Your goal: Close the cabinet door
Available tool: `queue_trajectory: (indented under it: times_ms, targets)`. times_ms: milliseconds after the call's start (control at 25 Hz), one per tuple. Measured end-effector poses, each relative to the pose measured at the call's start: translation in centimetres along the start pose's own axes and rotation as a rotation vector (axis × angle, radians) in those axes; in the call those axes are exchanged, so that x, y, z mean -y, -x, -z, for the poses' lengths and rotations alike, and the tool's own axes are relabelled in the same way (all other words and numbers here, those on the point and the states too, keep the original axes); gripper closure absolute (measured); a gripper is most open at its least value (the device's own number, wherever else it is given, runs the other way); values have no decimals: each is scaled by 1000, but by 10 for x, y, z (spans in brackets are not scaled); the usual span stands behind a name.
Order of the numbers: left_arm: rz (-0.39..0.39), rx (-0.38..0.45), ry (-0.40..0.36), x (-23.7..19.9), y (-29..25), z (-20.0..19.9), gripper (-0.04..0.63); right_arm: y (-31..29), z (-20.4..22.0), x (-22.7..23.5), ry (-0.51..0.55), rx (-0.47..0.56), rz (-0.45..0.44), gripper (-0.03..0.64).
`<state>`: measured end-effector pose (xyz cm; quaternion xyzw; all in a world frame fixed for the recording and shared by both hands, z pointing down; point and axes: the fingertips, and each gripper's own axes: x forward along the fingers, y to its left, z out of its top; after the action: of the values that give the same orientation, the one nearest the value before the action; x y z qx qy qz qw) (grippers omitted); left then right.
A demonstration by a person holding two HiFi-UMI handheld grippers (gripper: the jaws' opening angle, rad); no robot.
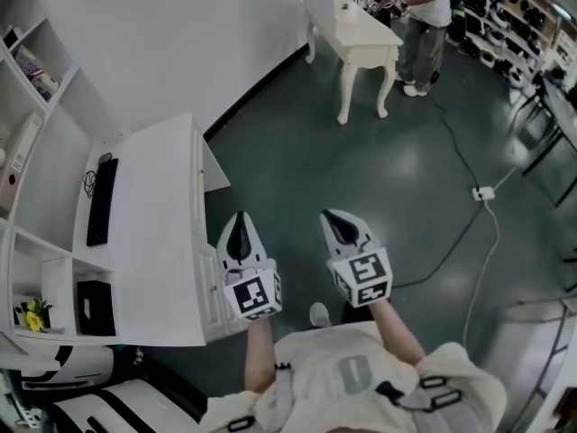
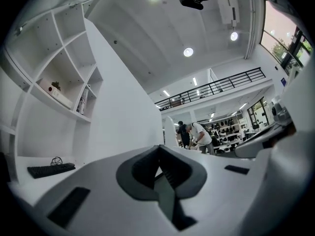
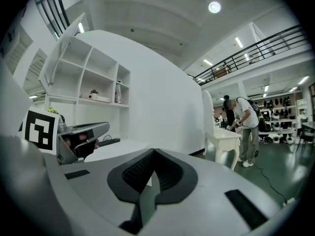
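Note:
A white desk [image 1: 153,242] with open shelves [image 1: 45,152] stands along the wall at the left. A white panel [image 1: 215,171] juts from the desk's right edge; it looks like an open cabinet door. In the right gripper view, another white door [image 3: 63,45] is tilted out at the top left of the shelf unit [image 3: 98,82]. My left gripper [image 1: 239,219] hovers just off the desk's right edge, shut and empty [image 2: 158,150]. My right gripper [image 1: 335,216] is beside it over the floor, also shut with nothing in it [image 3: 153,154].
A black keyboard [image 1: 101,204] lies on the desk, with a dark box [image 1: 95,307] and yellow flowers [image 1: 34,314] in lower compartments. A white table [image 1: 365,39] with a person [image 1: 422,21] stands at the back. A cable [image 1: 469,224] crosses the dark floor at the right.

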<state>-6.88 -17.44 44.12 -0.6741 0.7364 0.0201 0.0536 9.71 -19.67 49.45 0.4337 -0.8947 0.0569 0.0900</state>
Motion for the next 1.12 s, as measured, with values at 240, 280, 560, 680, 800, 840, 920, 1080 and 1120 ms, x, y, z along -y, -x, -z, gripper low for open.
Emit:
queue_trajectory:
  times_ms: [240, 280, 560, 680, 800, 840, 920, 1080, 1120]
  targets:
    - [-95, -11, -24, -28, 15, 6, 591, -5, 0, -35, 164, -27, -78, 614]
    - [-116, -14, -25, -35, 17, 5, 591, -9, 0, -41, 152, -24, -105, 614]
    - [-355, -22, -57, -105, 46, -7, 591, -56, -28, -80, 111, 49, -293, 614]
    - [-529, -30, -80, -140, 70, -11, 591, -88, -38, -117, 141, 59, -464, 614]
    - [-678, -58, -106, -169, 98, -12, 591, -116, -49, -160, 176, 57, -622, 614]
    - [-718, -60, -107, -177, 107, -13, 591, -122, -54, -174, 182, 63, -664, 614]
    - [-800, -55, -109, -190, 126, -17, 591, -133, -63, -204, 204, 74, -753, 614]
    - [-997, -64, -112, -213, 166, -25, 591, -147, -74, -265, 230, 96, -937, 614]
    - [-1047, -66, -109, -218, 177, -26, 591, -146, -76, -280, 238, 100, -984, 614]
